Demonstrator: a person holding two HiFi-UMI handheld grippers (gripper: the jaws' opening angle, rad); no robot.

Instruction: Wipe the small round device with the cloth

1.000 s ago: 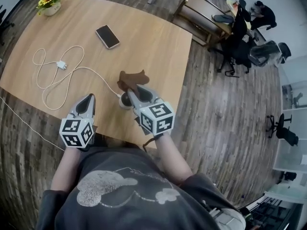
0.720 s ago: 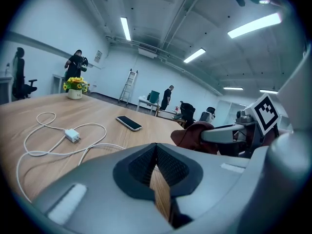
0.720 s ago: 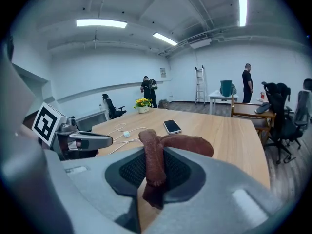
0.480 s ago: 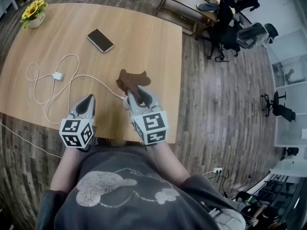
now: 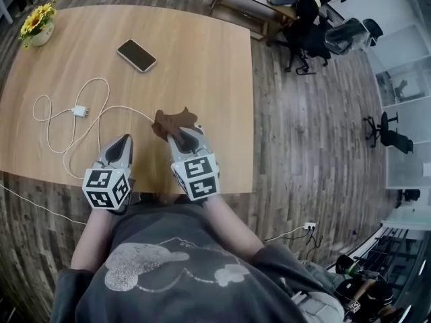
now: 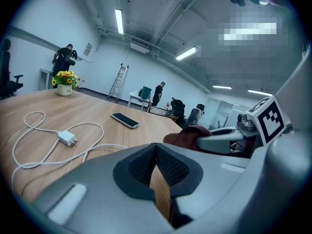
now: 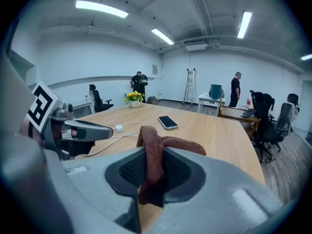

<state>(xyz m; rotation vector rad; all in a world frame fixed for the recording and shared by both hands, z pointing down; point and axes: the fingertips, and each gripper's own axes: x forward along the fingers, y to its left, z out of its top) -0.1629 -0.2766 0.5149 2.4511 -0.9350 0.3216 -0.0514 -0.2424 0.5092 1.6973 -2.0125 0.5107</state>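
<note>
My right gripper (image 5: 180, 134) is shut on a brown cloth (image 5: 172, 120), which bunches out past its fingertips onto the wooden table (image 5: 202, 59) near the front edge. In the right gripper view the cloth (image 7: 152, 147) stands pinched between the pads of that gripper (image 7: 153, 156). The small round device does not show in any view; the white cable (image 5: 108, 108) runs in under the cloth. My left gripper (image 5: 123, 140) rests to the left of the cloth, shut with nothing in it; in its own view the left gripper (image 6: 156, 147) shows only a sliver of table between its pads.
A white cable loops across the table's left part with a charger plug (image 5: 79, 111). A black phone (image 5: 136, 55) lies farther back. A pot of yellow flowers (image 5: 37, 25) stands at the far left corner. Office chairs (image 5: 316, 19) and a bench stand beyond the table's right edge.
The right gripper with the cloth has shifted a little left, and the white round device seen beside it earlier is now covered. The left gripper has stayed put.
</note>
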